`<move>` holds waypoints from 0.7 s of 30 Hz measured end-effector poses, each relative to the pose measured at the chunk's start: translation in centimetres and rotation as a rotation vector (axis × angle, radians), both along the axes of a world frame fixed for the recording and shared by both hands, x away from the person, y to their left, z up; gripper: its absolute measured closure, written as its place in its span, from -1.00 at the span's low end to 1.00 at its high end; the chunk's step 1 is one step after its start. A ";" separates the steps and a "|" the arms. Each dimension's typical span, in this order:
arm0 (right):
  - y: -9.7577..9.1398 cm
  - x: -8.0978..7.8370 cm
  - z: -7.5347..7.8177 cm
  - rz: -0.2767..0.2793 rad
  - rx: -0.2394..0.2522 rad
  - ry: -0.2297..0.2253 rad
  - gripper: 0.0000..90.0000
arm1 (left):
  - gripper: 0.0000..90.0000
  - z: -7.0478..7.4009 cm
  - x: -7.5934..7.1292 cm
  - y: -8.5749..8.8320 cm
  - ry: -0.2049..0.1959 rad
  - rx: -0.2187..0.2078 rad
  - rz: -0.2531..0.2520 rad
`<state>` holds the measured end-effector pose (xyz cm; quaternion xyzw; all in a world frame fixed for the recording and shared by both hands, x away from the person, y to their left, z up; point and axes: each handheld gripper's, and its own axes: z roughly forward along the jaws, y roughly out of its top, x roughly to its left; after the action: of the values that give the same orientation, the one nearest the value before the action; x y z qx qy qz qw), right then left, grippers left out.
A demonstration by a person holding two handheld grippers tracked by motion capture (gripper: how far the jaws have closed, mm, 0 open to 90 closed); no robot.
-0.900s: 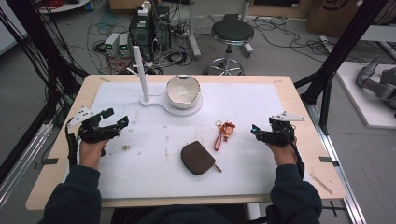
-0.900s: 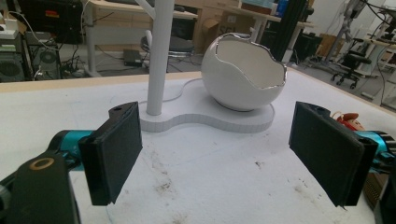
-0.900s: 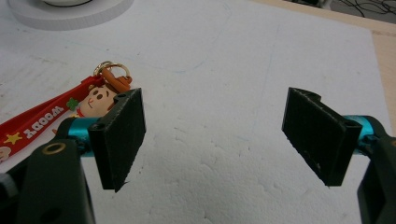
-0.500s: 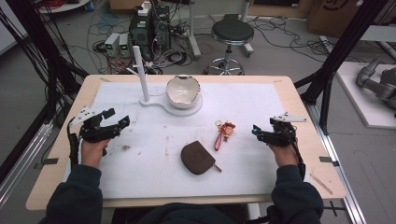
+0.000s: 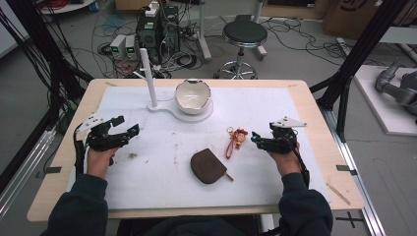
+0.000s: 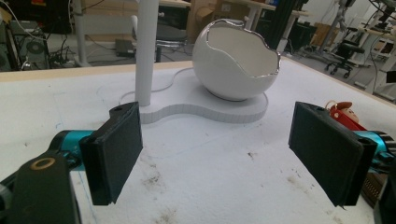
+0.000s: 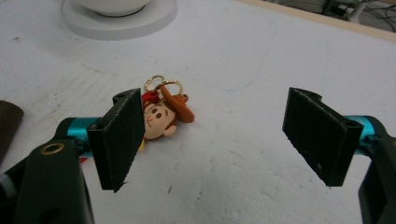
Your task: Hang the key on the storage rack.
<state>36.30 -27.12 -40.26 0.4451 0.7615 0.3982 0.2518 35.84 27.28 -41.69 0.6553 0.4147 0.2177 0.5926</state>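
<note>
White covering (image 5: 275, 113) lies over a wooden table (image 5: 314, 105), seen from above, with a person's forearms in dark sleeves coming in from the near edge. At the far middle stands a white egg-shaped bowl (image 5: 193, 96) with a jagged rim, resting on a flat white base (image 5: 162, 106) that also carries an upright white post (image 5: 148, 77) to the bowl's left. Near the table's centre lies a brown pouch (image 5: 208, 166). Just to its far right is a small keychain (image 5: 235, 141) with a cartoon cowboy figure in red and a gold ring.

The left gripper (image 5: 129, 131) is held in the person's left hand at the left side of the table, well apart from the pouch. Its jaws stand wide apart with nothing between them, and they point toward the bowl. The right gripper (image 5: 255, 139) is held at the right side, just beside the keychain. Its jaws are also spread wide and empty. In the right gripper view the keychain (image 7: 163, 112) lies on the covering beside the left jaw, partly hidden behind it.
</note>
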 end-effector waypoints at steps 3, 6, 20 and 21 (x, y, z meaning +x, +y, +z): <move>0.8 0.1 -0.4 0.000 -0.002 0.023 -0.53 | -0.61 0.0 0.0 0.1 0.005 -0.003 0.003; 1.7 0.0 -0.9 -0.001 -0.018 0.049 -0.52 | -0.61 0.0 0.0 0.2 0.011 -0.001 0.004; 3.7 0.8 -2.7 0.025 -0.067 0.129 -0.42 | -0.60 -0.3 0.3 0.3 0.037 -0.007 0.010; 4.5 1.1 -3.3 0.050 -0.102 0.152 -0.42 | -0.60 -0.3 0.3 0.2 0.040 -0.004 0.008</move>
<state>37.40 -22.62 -43.51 0.4416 0.8086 0.3299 0.2057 36.10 27.52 -42.01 0.6567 0.4294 0.2061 0.5846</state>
